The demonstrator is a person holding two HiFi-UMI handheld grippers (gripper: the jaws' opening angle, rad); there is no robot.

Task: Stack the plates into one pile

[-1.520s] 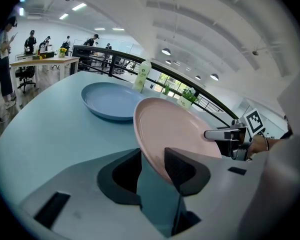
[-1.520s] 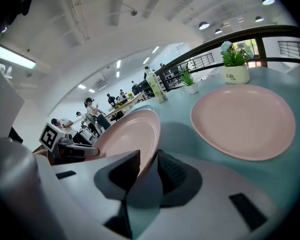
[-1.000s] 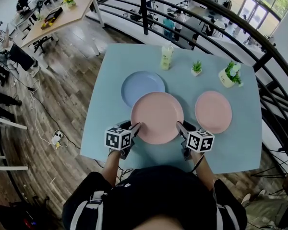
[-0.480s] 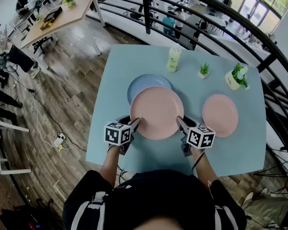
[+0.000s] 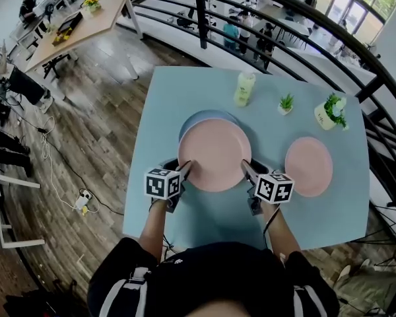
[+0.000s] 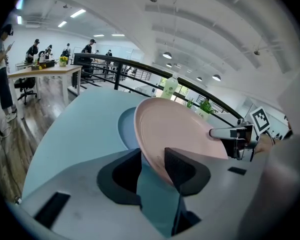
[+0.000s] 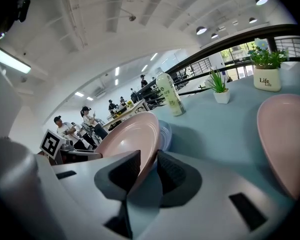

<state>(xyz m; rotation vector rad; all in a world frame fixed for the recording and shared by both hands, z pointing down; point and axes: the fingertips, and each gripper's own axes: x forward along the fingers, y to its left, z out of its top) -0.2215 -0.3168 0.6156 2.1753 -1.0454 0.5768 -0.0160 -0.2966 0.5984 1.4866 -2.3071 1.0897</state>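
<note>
left hand-held gripper [image 5: 187, 169], right hand-held gripper [image 5: 245, 169], clamped on pink plate [image 5: 214, 154] rim (opposite sides), above blue plate [image 5: 191, 119]

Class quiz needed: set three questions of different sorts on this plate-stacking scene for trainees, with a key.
1. True or false: the left claw and right claw both grip the big pink plate.
2. What lies beneath it? A) green bowl B) blue plate C) tray
3. Fill in: the small pink plate lies on the person's ___ side.
Key: 1 true; 2 B; 3 right.
</note>
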